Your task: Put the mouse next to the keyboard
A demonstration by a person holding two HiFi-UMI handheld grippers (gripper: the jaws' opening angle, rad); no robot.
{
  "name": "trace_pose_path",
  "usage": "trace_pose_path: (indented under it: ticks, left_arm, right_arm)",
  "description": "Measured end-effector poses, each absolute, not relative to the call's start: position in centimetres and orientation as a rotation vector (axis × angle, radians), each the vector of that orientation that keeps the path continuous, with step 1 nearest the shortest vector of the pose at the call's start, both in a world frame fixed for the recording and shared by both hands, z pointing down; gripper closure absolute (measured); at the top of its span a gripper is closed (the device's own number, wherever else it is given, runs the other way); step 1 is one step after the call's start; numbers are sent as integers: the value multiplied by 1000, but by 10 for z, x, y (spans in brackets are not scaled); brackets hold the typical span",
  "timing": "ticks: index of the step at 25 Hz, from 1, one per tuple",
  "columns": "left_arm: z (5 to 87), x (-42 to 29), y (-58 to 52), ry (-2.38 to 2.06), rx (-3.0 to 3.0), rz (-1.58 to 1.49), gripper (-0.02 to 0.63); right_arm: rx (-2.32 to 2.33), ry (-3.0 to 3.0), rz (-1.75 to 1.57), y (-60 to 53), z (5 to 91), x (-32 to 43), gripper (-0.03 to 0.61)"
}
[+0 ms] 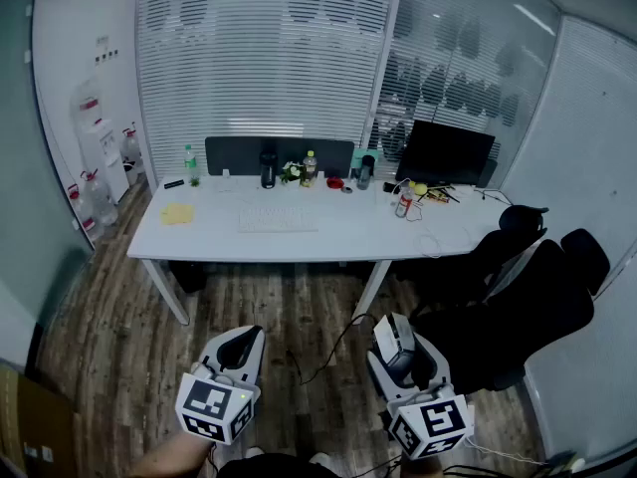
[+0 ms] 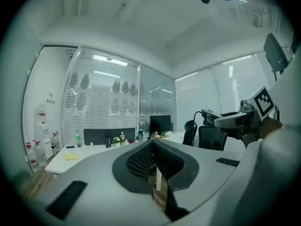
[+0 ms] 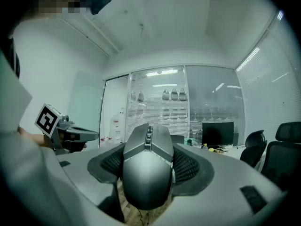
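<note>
A grey wired mouse (image 3: 147,166) sits between the jaws of my right gripper (image 3: 148,160), which is shut on it; in the head view the mouse (image 1: 399,344) rides in the right gripper (image 1: 398,352) low over the wooden floor, its cable trailing left. My left gripper (image 1: 239,350) hangs beside it, shut with nothing in it (image 2: 153,160). The white keyboard (image 1: 278,219) lies on the white desk (image 1: 328,235), well ahead of both grippers.
The desk carries a yellow cloth (image 1: 177,213), bottles (image 1: 191,165), a dark divider panel (image 1: 280,154), a monitor (image 1: 445,153) and small clutter at the right. Black office chairs (image 1: 518,297) stand right of me. A water dispenser (image 1: 104,152) is at the left wall.
</note>
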State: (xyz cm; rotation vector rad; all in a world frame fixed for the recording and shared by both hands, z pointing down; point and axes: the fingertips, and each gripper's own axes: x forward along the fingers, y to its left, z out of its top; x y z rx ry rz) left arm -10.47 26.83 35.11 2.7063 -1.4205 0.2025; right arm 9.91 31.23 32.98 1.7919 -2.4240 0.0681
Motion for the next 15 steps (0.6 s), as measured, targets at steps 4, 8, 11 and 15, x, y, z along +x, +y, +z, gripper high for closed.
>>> trace_pose_path:
  ticks: [4,8,11,15]
  left_arm:
    - [348,-108,266,-1438,2699,198,586]
    - [350,-113,268,-1452,2691,198,586]
    - [349,-116,268,-1466,2686,198,586]
    - [350,-121,269,-1482,2671,195,586]
  right_arm:
    - [1783,-2432,75,309,328,98,284]
    - [1771,-2445,74,310,329,94,284]
    - [1764,-2460,86,310,328,91,284]
    - [1759,-2470,111,310,329,87,284]
